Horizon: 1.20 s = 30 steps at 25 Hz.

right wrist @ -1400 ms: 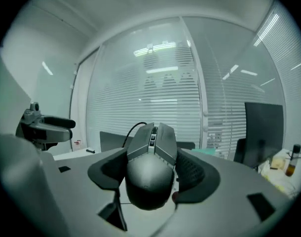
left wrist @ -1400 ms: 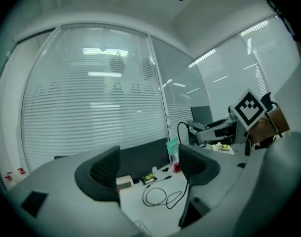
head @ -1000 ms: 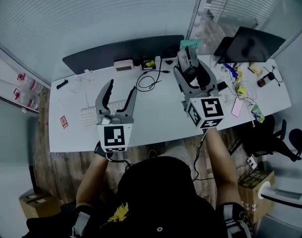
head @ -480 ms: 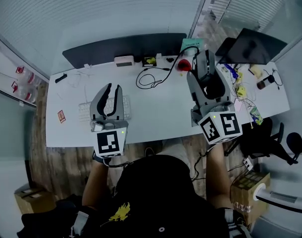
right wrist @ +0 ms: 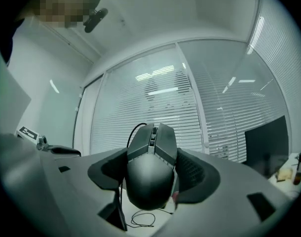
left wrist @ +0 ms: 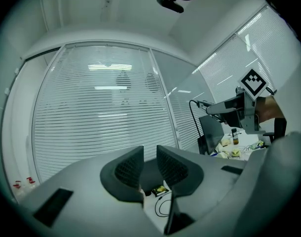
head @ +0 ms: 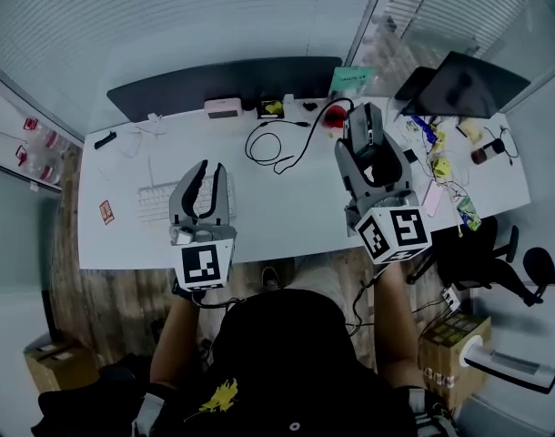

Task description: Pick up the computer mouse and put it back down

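White desk (head: 287, 208) surface is spread below, with slatted blinds (left wrist: 106, 122) behind. The pick-up is judged done. The computer mouse (right wrist: 149, 152) is clamped between the jaws of the right gripper (right wrist: 153, 174) and is seemingly carried clear of the desk. Only the setting down is left. Nothing is held by the left gripper (left wrist: 149, 164), its jaws just drawn in to a slim gap. Counted are one mouse, one keyboard (head: 159, 203), two grippers and two dark screens (head: 223, 85).
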### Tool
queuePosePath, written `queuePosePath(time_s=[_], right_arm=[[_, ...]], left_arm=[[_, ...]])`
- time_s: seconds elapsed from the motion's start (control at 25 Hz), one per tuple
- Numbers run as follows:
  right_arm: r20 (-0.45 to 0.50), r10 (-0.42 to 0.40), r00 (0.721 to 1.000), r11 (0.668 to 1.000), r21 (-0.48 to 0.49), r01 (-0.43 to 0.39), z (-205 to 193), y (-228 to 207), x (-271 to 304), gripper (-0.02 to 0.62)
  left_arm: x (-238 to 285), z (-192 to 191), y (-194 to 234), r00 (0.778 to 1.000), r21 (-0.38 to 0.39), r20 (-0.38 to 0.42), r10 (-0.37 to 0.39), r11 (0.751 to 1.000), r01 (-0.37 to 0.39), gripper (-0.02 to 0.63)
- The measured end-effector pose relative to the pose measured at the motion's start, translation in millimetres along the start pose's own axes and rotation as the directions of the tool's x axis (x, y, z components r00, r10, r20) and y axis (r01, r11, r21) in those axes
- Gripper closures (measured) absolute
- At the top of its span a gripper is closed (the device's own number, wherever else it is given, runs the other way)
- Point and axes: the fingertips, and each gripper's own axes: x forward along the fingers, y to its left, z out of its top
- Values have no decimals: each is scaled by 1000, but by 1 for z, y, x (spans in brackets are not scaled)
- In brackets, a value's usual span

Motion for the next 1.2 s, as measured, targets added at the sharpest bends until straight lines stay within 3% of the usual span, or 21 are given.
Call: queuePosePath(time_s=[0.08,0.2,0.36,0.44,0.64,0.8,0.92,1.04,1.2], right_arm=[[-39,-5,999,1000,-17,4,-19,-4,4,288],[-114,-19,993,999,-45,14,-58,-10,10,288],[-267,-55,962,991,-134,19,-137,-17,13,288],[-365,-62,929,993,-118,20,-190,-23,11,288],[-585,-73,808,997,-48,56,-324,-36,-12,288],[-697,-79,713,995,-7,104,-400,-42,-36,288],[-751,-78,656,992,9,128,-442,-41,-42,288],[-784,-60,618,994,9,108,-465,-38,-42,288],[-795,-47,605,997,4,83,-483,-30,-38,287]], left_arm=[[7,-12,-3,1000,-35,12,5,999,-5,515],[13,-41,-9,999,-54,-41,-1,999,-1,515],[21,-86,-23,996,-78,-88,-12,997,5,512],[23,-116,-26,995,-74,-100,22,997,-29,511],[29,-206,-42,962,-90,-270,31,994,-57,512],[25,-263,-74,904,-133,-423,-58,991,1,512],[19,-283,-97,871,-153,-479,-110,987,41,512],[18,-288,-117,855,-180,-498,-146,982,63,512],[17,-293,-132,842,-191,-507,-182,977,96,512]])
